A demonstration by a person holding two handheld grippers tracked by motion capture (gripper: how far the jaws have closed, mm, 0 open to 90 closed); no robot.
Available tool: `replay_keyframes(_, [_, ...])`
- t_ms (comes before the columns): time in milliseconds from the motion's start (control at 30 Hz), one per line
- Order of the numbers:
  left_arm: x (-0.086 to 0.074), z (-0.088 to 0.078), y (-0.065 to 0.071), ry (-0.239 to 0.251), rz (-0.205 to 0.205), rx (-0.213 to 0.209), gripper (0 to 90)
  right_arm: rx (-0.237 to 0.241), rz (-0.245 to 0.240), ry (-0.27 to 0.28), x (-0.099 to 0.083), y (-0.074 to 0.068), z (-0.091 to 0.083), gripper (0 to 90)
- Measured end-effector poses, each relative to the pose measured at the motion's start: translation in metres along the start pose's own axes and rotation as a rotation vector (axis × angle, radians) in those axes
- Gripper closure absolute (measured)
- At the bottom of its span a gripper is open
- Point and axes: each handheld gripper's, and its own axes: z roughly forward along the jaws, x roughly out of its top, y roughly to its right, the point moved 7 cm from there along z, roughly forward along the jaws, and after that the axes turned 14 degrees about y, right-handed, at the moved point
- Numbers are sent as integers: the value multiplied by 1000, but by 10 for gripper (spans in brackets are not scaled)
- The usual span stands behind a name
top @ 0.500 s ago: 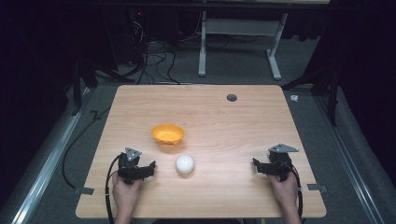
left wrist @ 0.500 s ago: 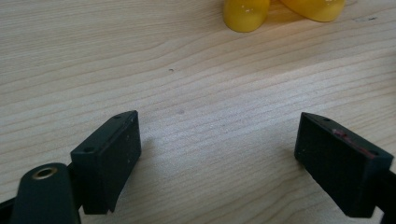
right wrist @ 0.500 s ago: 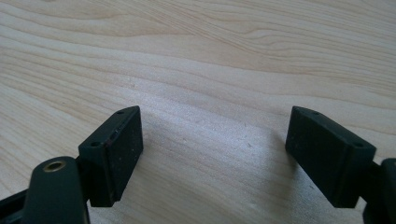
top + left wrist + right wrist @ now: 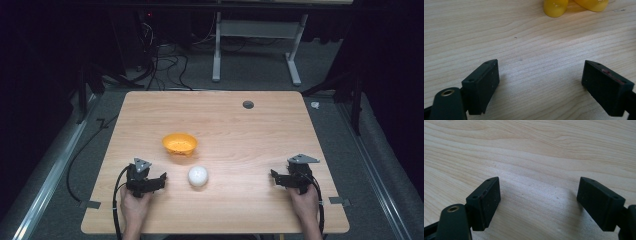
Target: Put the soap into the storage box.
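Your 2 grippers rest low at the near edge of the table (image 4: 230, 115), and nothing has visibly shifted in the last half second, so no step has begun. Your left gripper (image 4: 159, 181) sits just left of the white ball (image 4: 197, 176), jaws spread wide and empty. Your right gripper (image 4: 276, 178) lies well to the ball's right, equally wide and empty over bare wood. Just beyond the ball stands the orange bowl (image 4: 179, 143), the likely destination.
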Motion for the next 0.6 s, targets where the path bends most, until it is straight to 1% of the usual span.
replay_keyframes(367, [0, 0, 0, 5, -8, -2, 160, 0, 0, 0, 0, 0, 0, 200])
replay_keyframes(600, [0, 0, -1, 1, 3, -2, 165, 0, 0, 0, 0, 0, 0, 200])
